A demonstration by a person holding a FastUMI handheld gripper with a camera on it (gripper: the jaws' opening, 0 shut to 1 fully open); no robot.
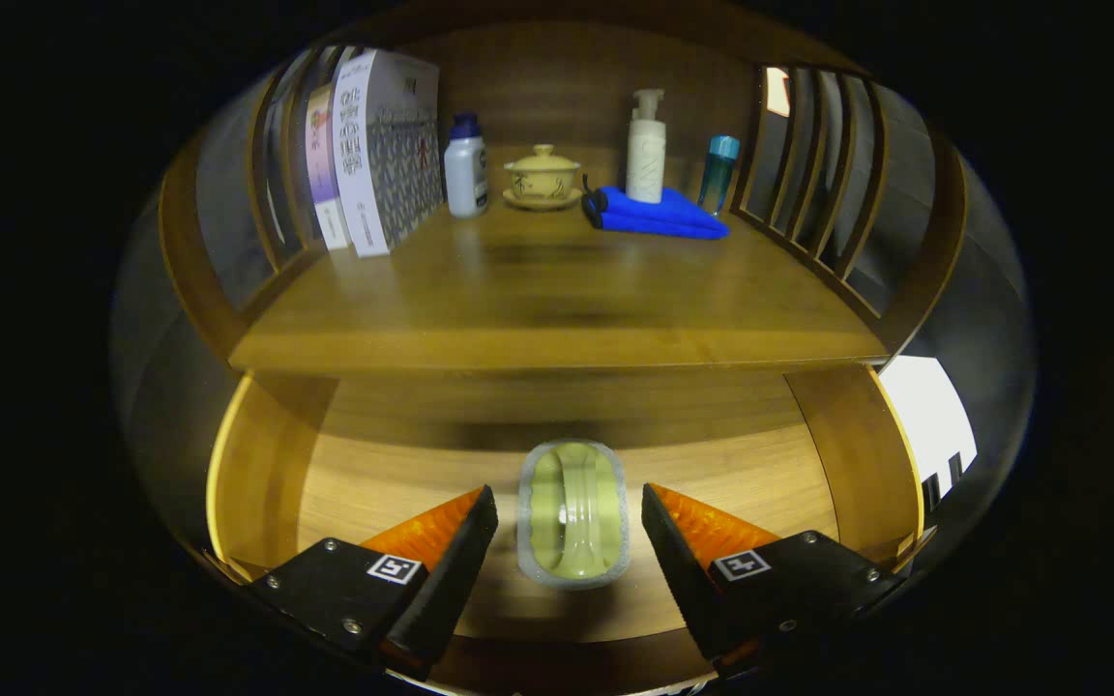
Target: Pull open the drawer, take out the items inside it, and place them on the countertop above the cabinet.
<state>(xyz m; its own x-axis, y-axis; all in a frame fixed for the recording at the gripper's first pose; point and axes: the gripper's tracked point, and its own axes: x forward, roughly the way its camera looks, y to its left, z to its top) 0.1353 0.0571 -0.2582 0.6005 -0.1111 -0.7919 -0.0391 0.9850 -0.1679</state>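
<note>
A: We are looking into a wooden cabinet: its tabletop runs back to a panelled rear wall, and below its front edge the drawer stands pulled open.

B: And the one item we can see in that drawer, a pale green oval object in a whitish foam sleeve, lies on the drawer floor near the front edge, midway between the side walls.

A: Our gripper is spread wide, one finger on each side of the object, neither touching it. It holds nothing.

B: What could go wrong? We think the sleeve may compress and let the smooth piece slide out if we close too high. Lifting could also knock it against the tabletop's front edge overhead.

A: And the back edge is crowded, so we should set down near the bare front.

B: Count with us: three books at the left back corner, one white bottle with a blue cap, one lidded cup on a saucer, one pump bottle on one folded blue cloth, one teal bottle.
</note>
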